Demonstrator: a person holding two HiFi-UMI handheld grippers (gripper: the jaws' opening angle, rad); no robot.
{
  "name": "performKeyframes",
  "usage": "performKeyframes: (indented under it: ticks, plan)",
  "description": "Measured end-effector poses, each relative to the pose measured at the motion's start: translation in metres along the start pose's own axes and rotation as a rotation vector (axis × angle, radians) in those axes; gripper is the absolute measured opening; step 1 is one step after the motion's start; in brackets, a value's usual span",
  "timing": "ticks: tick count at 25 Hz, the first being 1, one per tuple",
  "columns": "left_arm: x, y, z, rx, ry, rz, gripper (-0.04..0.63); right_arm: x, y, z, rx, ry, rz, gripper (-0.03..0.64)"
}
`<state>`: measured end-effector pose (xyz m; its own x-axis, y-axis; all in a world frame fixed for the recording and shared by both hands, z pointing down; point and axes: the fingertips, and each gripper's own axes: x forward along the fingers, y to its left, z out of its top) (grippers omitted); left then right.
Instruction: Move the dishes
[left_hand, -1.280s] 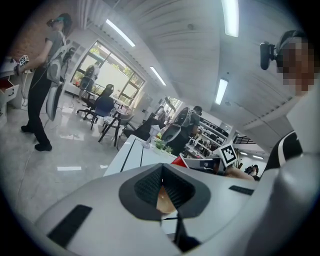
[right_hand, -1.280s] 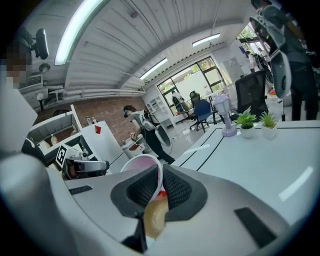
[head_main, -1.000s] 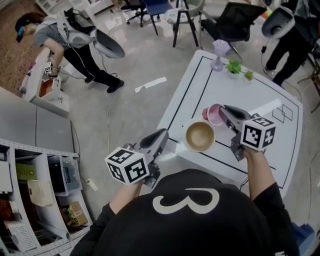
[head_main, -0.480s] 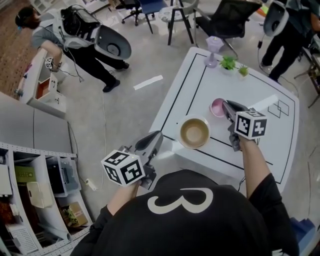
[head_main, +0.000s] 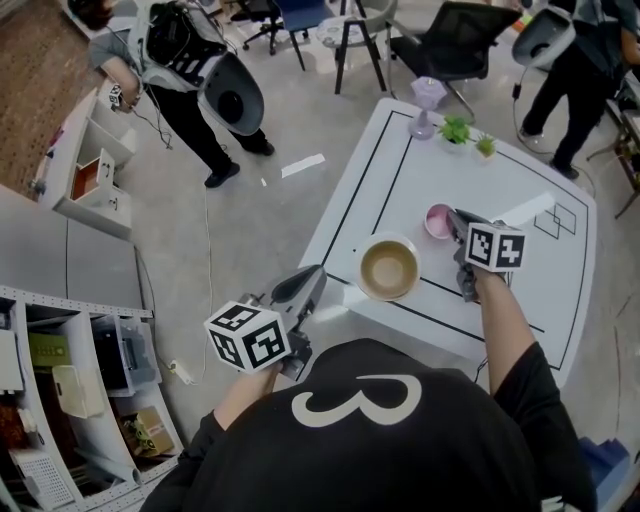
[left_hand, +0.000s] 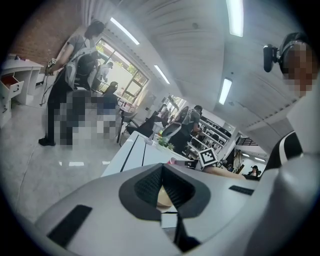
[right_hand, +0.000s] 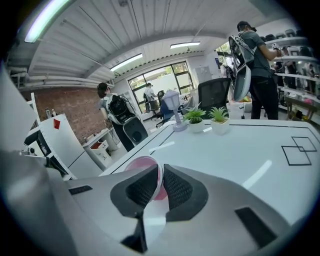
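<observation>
With the right gripper (right_hand: 161, 176) jaws clamped on the rim of the pink cup (head_main: 436, 221), near the tan bowl (head_main: 388, 268) on the white surface (head_main: 530, 300), we keep it level and set it flat before unclamping; left gripper (head_main: 314, 278) jaws together, empty.

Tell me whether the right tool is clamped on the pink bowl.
Yes: in the right gripper view the right tool's jaws are closed on the rim of the pink bowl.
</observation>
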<state>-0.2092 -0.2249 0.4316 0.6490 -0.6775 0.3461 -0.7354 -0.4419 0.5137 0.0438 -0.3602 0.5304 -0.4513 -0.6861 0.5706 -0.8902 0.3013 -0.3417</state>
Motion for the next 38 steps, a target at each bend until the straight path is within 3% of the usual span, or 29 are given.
performKeyframes:
  ticks: [4,8,18,27,31,38]
  plan:
    - [-0.001,0.004,0.003,-0.008,-0.003,0.002,0.003,0.006,-0.007,-0.002,0.038,0.008,-0.013,0.069]
    - [-0.002,0.009,0.005,-0.007,-0.003,0.006,0.003,0.003,-0.005,0.002,0.038,-0.012,-0.018,0.165]
    - [0.006,0.008,0.01,-0.005,0.001,-0.01,0.003,-0.022,0.008,0.0,-0.003,-0.043,0.042,0.276]
    - [0.009,0.011,0.009,-0.008,-0.004,-0.014,0.003,-0.047,0.05,-0.014,-0.032,-0.031,0.155,0.268]
    - [0.009,0.012,0.01,-0.002,0.0,-0.01,0.003,-0.049,0.065,-0.027,-0.102,-0.014,0.159,0.262]
    - [0.005,0.023,0.013,-0.003,-0.004,0.004,0.003,-0.029,0.093,-0.067,-0.078,0.092,0.245,0.24]
